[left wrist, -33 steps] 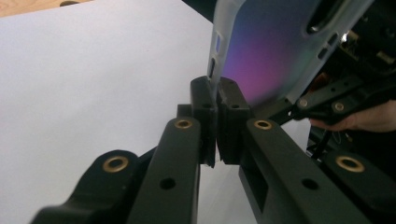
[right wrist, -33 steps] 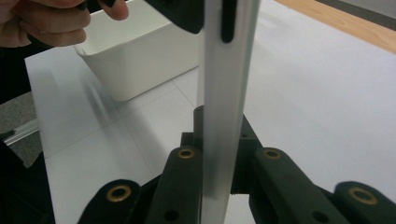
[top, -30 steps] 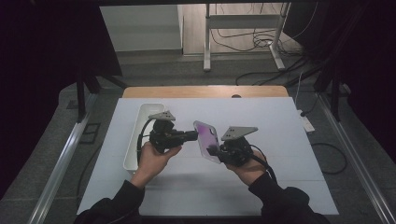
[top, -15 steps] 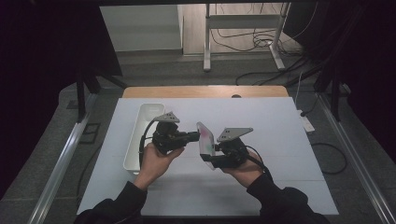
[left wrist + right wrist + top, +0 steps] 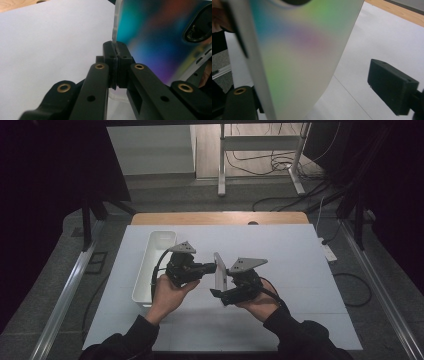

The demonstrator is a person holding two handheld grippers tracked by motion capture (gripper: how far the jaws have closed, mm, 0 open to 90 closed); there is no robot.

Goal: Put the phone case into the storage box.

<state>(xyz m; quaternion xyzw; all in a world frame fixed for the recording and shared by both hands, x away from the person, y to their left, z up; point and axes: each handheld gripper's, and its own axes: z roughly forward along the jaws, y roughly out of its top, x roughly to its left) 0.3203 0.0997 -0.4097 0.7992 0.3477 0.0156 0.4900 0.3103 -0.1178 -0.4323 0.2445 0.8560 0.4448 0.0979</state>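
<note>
High view puts both grippers over the middle of the white table (image 5: 310, 270), with a phone case (image 5: 219, 270) standing on edge between them, lifted off the surface and just right of the white bin (image 5: 150, 270). We read the step as a hand-over of the case from right to left.

Our left gripper (image 5: 115, 51) has its jaws pressed together on the case's thin clear rim, the iridescent back fanning out to the right of the pinch. Our right gripper (image 5: 216, 293) has just been opening: in the right gripper view one pad (image 5: 392, 87) stands well off the case (image 5: 299, 57), which still lies between the jaws but looks free of that pad.

To do this well, we should keep the left pinch firm and level, since a rim grip on a light, flexible shell can swivel. We would draw the right gripper straight back along its own axis, so neither jaw drags the case's face.

Hard to judge: the near jaw in the right gripper view is hidden behind the blurred case, so contact there is unclear. The case's lower edge is cut off in both gripper views.
</note>
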